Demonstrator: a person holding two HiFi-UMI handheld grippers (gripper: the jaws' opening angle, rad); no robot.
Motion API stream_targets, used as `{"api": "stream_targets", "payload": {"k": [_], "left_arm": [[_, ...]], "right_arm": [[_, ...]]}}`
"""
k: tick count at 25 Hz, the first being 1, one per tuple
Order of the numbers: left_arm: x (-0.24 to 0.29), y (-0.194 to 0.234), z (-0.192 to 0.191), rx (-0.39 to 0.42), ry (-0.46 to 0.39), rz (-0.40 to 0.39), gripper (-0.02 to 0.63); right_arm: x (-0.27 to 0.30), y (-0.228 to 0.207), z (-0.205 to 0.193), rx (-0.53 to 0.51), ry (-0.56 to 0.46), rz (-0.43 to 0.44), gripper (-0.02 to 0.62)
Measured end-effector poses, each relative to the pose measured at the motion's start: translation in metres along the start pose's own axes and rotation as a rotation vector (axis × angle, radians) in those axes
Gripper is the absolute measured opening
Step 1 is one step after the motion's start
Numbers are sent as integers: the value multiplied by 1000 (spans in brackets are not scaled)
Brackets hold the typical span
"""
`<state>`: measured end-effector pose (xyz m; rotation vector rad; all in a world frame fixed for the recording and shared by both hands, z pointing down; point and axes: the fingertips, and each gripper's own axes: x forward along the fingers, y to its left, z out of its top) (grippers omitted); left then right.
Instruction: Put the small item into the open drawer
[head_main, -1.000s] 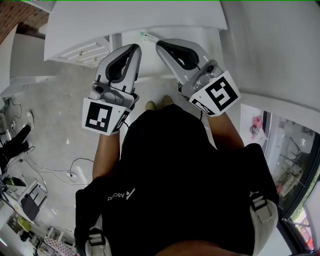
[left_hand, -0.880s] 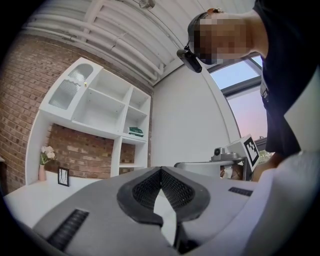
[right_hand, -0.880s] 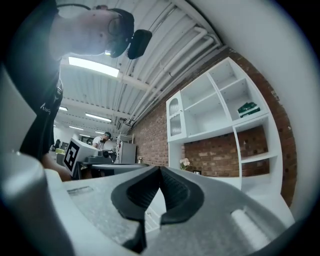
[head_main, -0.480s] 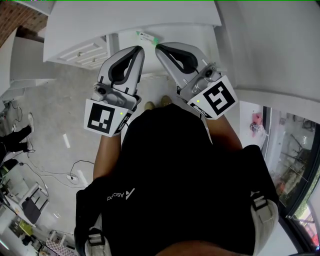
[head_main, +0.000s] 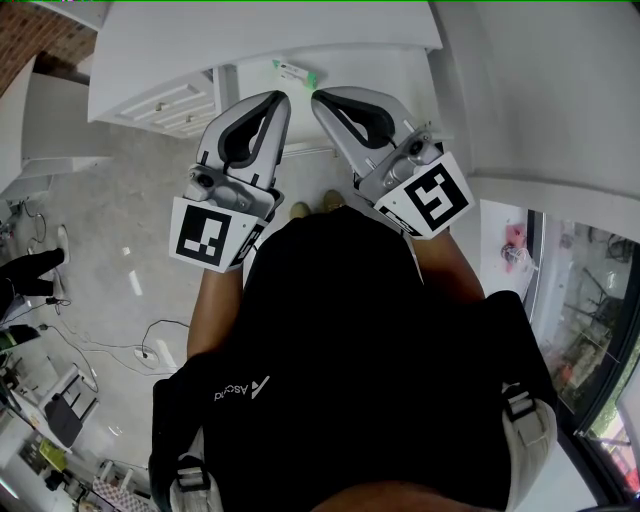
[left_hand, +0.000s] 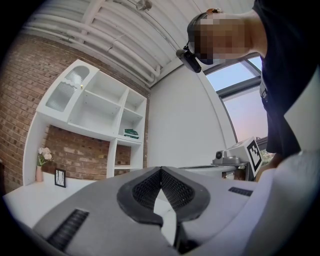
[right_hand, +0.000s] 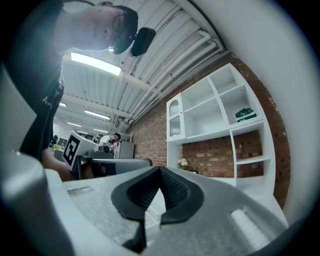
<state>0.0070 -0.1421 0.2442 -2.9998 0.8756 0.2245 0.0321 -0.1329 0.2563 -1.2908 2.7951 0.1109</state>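
Head view. Person stands over a grey floor (head_main: 110, 230), both tools raised at chest height and pointing away from the body. Left gripper (head_main: 281, 98) and right gripper (head_main: 319, 98) sit side by side, tips near each other but apart. The small item (head_main: 296, 72), white with a green end, lies on a white surface just beyond the two tips, touched by neither. Cannot tell whether that surface is the drawer. A white cabinet front (head_main: 165, 103) with panelled drawers stands to the left of it.

Left gripper view. Left gripper (left_hand: 161, 170) points up into the room; jaws closed tip to tip, nothing between them. Behind: brick wall (left_hand: 20, 100), white shelf unit (left_hand: 100, 117), a green object (left_hand: 131, 133) on one shelf, a vase of flowers (left_hand: 40, 161) on the counter. Right gripper's marker cube (left_hand: 253, 154) shows at right.

Right gripper view. Right gripper (right_hand: 160, 169) likewise closed and empty, dark pads meeting at the tip. Same shelf unit (right_hand: 215, 122) beyond, green object (right_hand: 246, 114) on an upper shelf. Left gripper's marker cube (right_hand: 72, 147) at left.
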Motion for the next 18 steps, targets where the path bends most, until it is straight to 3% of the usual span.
{"api": "stream_targets", "payload": {"k": [18], "left_arm": [[0, 6, -3, -10, -4, -3, -2]], "right_arm": [[1, -3, -2, -26, 10, -25, 2]]}}
